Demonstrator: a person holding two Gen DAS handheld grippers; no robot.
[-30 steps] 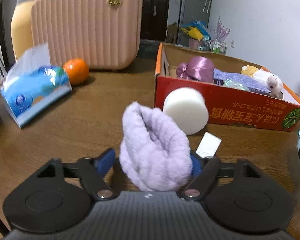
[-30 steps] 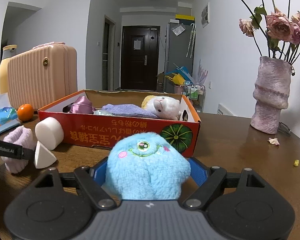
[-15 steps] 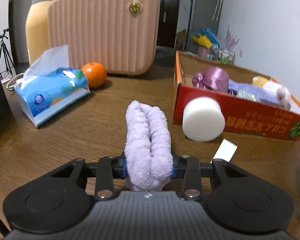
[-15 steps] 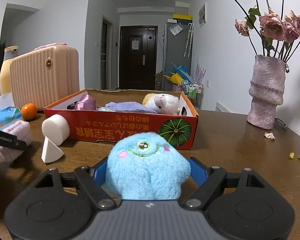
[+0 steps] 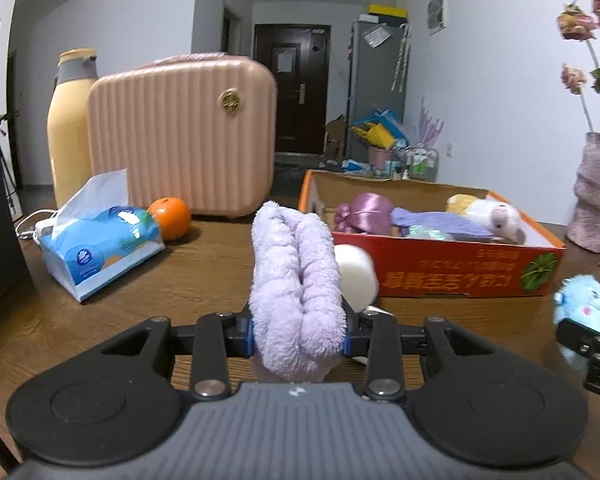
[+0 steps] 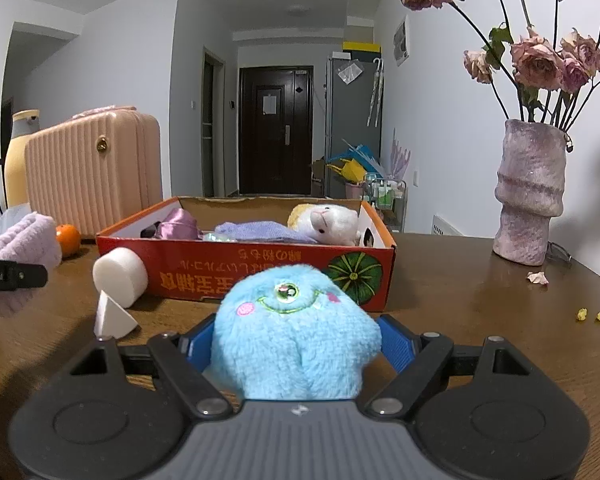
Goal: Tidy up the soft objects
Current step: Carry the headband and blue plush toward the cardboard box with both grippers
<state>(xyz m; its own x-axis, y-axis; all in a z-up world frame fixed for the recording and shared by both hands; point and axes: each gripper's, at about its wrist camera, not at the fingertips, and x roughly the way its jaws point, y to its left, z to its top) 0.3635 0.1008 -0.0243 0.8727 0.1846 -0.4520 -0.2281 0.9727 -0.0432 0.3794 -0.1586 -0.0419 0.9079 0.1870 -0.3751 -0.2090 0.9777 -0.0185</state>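
My left gripper (image 5: pixel 298 336) is shut on a folded lilac fluffy cloth (image 5: pixel 296 280) and holds it upright above the table; the cloth also shows in the right wrist view (image 6: pixel 24 240). My right gripper (image 6: pixel 296 344) is shut on a round blue plush toy (image 6: pixel 296 340), held in front of the red cardboard box (image 6: pixel 268 276). The plush also shows in the left wrist view (image 5: pixel 586 310). The box (image 5: pixel 460 276) holds a purple satin item (image 5: pixel 366 208), a lilac cloth (image 5: pixel 440 220) and a white plush animal (image 5: pixel 492 214).
A white foam cylinder (image 6: pixel 120 276) and a white foam cone (image 6: pixel 112 318) lie on the wooden table (image 6: pixel 480 320) left of the box. A tissue pack (image 5: pixel 100 240), an orange (image 5: pixel 170 218), a pink suitcase (image 5: pixel 180 140) and a yellow bottle (image 5: pixel 70 124) stand at the left. A flower vase (image 6: pixel 528 196) stands at the right.
My left gripper closed on the lilac cloth, squeezing it narrow, and lifted it. My right gripper rose slightly with the blue plush.
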